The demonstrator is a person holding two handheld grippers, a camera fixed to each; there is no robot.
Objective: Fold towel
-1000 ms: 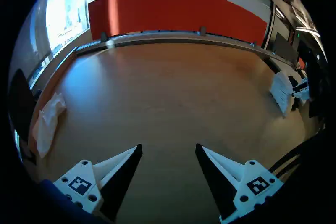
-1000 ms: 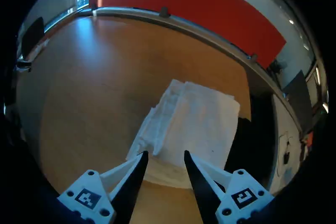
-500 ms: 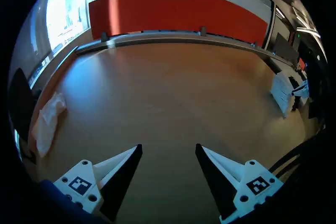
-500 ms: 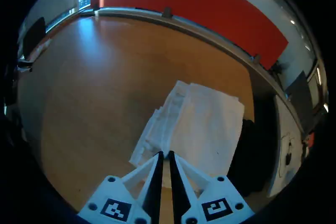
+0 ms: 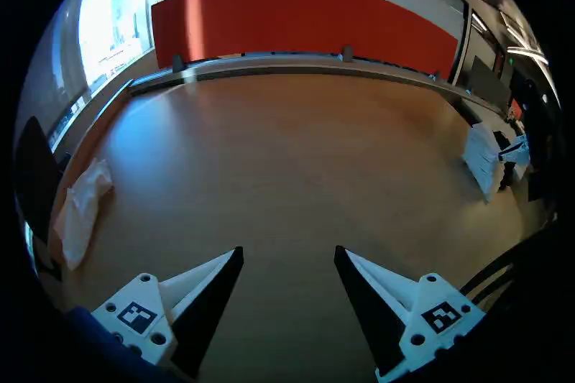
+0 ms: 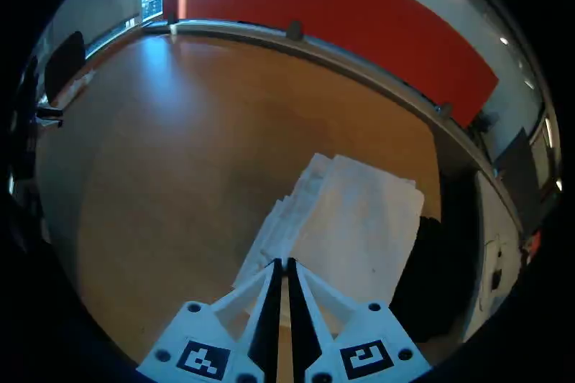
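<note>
A folded white towel stack (image 6: 359, 225) lies near the right edge of the wooden table (image 6: 165, 167). My right gripper (image 6: 282, 262) is shut on the stack's near edge, with the cloth pinched between the fingertips. The layered folds show along the stack's left side. In the left gripper view the same stack (image 5: 481, 160) is far off at the right, with the right gripper (image 5: 519, 151) beside it. My left gripper (image 5: 287, 257) hangs open over bare table with nothing between its fingers.
A crumpled white cloth (image 5: 80, 209) lies at the table's left edge. A red partition (image 5: 302, 16) runs along the far edge behind a grey rail. A dark chair (image 6: 65, 60) stands off the table's left side. The table edge drops away just right of the stack.
My right gripper went from open to shut on the near edge of the towel stack, and the view has shifted slightly. The left gripper has not moved.
</note>
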